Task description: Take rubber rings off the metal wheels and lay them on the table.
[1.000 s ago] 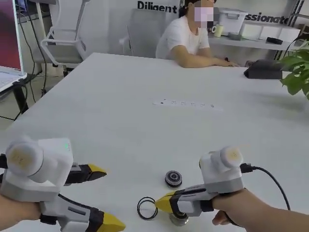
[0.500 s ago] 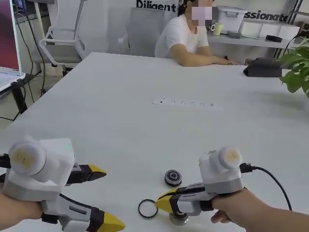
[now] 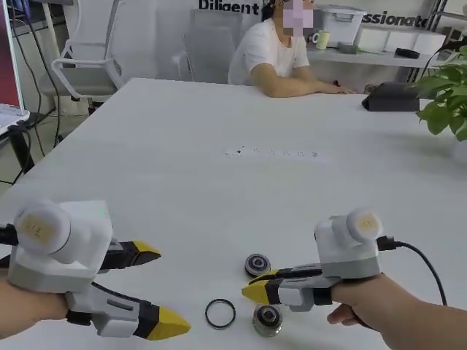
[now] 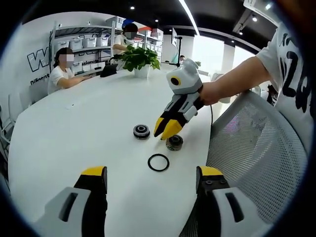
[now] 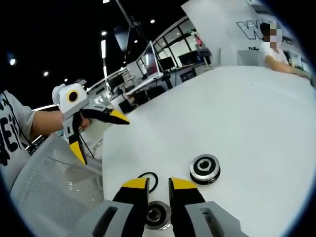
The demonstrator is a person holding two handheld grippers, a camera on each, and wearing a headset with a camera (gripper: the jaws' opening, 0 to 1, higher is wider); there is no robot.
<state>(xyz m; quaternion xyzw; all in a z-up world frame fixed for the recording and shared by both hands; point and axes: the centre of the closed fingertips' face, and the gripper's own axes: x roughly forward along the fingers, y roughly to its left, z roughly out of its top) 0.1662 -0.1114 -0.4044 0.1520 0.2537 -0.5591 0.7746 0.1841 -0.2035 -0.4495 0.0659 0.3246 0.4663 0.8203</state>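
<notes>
A black rubber ring (image 3: 220,313) lies flat on the white table (image 3: 219,182), free of both grippers. To its right stands a bare metal wheel (image 3: 267,319). A second wheel (image 3: 257,264), with a black ring around it, sits just behind. My right gripper (image 3: 255,290) hovers over the bare wheel (image 5: 157,215), its jaws a narrow gap apart with nothing between them. My left gripper (image 3: 159,289) is wide open left of the ring (image 4: 158,162) and holds nothing. It looks across at the right gripper (image 4: 165,131) and the ringed wheel (image 4: 141,131).
A person (image 3: 273,51) sits at the table's far side. A potted plant (image 3: 445,102) and a black pouch (image 3: 394,97) stand at the far right. A mesh chair back (image 4: 256,148) is close by the near table edge.
The right gripper has drawn back to the right and up, away from the ring, which now lies flat on its own. The bare wheel shows fully. The left gripper has barely moved.
</notes>
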